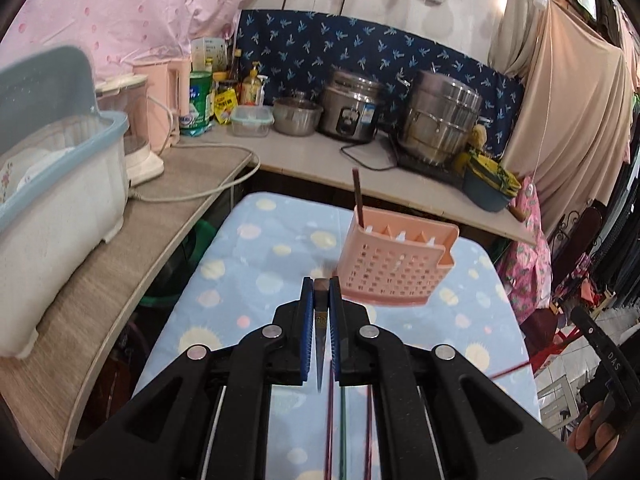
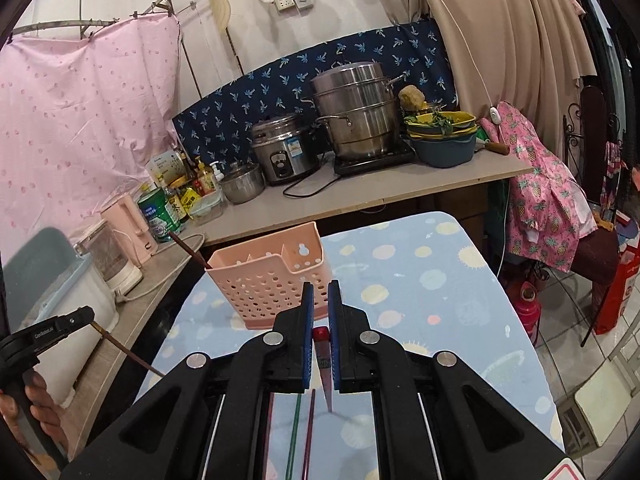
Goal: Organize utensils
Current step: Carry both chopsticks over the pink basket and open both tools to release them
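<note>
A pink perforated utensil holder (image 1: 394, 260) stands on the blue dotted table (image 1: 256, 264), with one dark chopstick (image 1: 357, 196) standing in its left end. My left gripper (image 1: 321, 286) is shut on a dark brown chopstick (image 1: 320, 340) just in front of the holder. In the right wrist view the holder (image 2: 268, 280) is straight ahead. My right gripper (image 2: 321, 292) is shut on a red chopstick (image 2: 323, 354). Green (image 2: 294, 432) and maroon (image 2: 309, 432) chopsticks lie on the table below it. The left gripper (image 2: 86, 314) shows at the left with its chopstick.
A counter (image 1: 312, 160) behind the table carries a rice cooker (image 1: 352, 106), a steel steamer pot (image 1: 440, 120), a steel bowl, bottles and a blue basin (image 1: 490, 188). A white dish rack (image 1: 52, 184) and a pink kettle stand on the left shelf. Clothes hang at the right.
</note>
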Motion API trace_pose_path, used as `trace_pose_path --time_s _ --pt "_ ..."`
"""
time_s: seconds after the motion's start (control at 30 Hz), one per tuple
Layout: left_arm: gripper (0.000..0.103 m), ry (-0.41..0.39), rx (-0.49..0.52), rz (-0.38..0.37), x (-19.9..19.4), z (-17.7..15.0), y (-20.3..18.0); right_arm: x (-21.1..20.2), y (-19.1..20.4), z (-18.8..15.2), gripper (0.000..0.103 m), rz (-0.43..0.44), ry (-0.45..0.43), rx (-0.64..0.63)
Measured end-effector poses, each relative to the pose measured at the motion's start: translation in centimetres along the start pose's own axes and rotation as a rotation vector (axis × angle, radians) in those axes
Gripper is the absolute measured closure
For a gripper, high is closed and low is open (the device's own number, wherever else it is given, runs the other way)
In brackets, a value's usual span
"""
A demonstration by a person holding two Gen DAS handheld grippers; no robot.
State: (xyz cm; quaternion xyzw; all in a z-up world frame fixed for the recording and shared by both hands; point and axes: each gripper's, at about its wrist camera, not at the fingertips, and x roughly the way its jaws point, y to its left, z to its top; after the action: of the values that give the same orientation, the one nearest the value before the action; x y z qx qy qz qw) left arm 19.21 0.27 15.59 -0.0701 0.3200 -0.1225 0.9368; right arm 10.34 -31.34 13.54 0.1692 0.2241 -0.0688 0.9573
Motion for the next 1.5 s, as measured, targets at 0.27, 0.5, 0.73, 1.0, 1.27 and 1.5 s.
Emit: trace_pose_path --time_s 0.27,0.5,0.73,1.0,1.27,1.5 --pt "0.096 -0.118 -0.005 -0.059 -0.7 5.7 -2.5 1.4 0.8 4.7 0.096 0.052 -0.078 0.030" --pt "0.096 -0.236 -0.016 -0.108 -0.8 11.1 -5.2 2.7 2.8 10.4 0.096 0.106 -0.190 0.048" --pt "0.096 -0.299 -0.017 -0.106 1.0 14.8 -6.7 5.0 5.1 16.0 0.096 0.156 -0.267 0.053" --pt "0.096 -0.265 -0.006 -0.075 4.9 15.3 -6.9 9.5 6.5 18.0 0.096 0.162 -0.261 0.060" --pt "0.096 -0.193 -0.009 -0.059 8.7 13.8 -6.0 14.5 6.3 15.7 0.096 0.131 -0.168 0.053" --pt "0.096 -0.120 -0.019 -0.049 11.5 12.2 -5.4 18.0 5.4 12.0 0.096 0.097 -0.064 0.041"
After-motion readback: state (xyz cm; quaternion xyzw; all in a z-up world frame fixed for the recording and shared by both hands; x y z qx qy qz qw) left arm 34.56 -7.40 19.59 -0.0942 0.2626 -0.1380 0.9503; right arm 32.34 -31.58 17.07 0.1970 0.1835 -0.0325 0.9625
